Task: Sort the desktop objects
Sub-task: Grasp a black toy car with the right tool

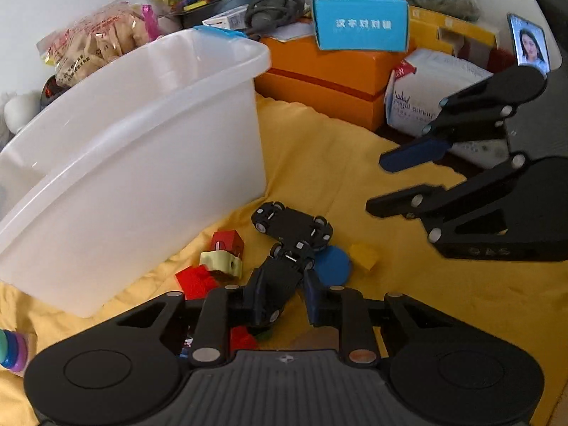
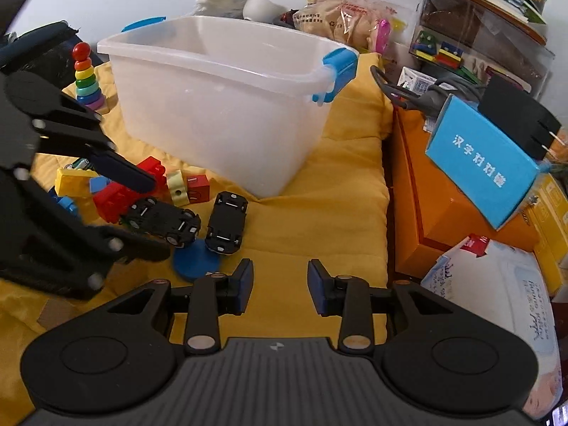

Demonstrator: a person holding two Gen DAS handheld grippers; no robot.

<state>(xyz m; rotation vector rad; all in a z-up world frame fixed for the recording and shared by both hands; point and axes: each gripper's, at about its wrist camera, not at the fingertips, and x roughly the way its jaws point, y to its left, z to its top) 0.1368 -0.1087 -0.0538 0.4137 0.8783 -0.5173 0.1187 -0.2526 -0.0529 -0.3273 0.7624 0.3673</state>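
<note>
While the sorting is barely begun, the stock reads as follows, largest item first: one yellow cloth (image 2: pixel 319 220) spread as the work surface, presumably to keep small pieces from rolling or sliding off; one translucent white storage bin (image 2: pixel 220 106) with blue clip handles, standing upright on the cloth with its mouth open and no contents visible through its walls — placed just beside the toy pile, I judge, so each piece has only a short carry. Orange box (image 2: pixel 461 213) and blue card box (image 2: pixel 482 159) stacked at the cloth's edge, outside the working pile. Left gripper (image 1: pixel 284 294) — lowered steeply into the pile, jaws drawn in around an upturned black toy car (image 1: pixel 280 277), one finger against its flank; the other pad's contact is not clearly shown, so a firm grip is likely but unconfirmed. Right gripper (image 2: pixel 280 285) — jaws partly open and holding nothing, poised over bare cloth just short of a second black toy car (image 2: pixel 227 222), also wheels-up, which lies touching the first and is probably its next pick. One blue disc (image 2: pixel 193 261) lying partly under both cars. Red brick (image 2: pixel 113 198), yellow brick (image 2: pixel 74 179), red cube (image 2: pixel 198 188), pale cylinder block (image 2: pixel 177 188) — loose between cars and bin. Rainbow ring stacker (image 2: pixel 87 78) — upright, apart, beside the bin.
</note>
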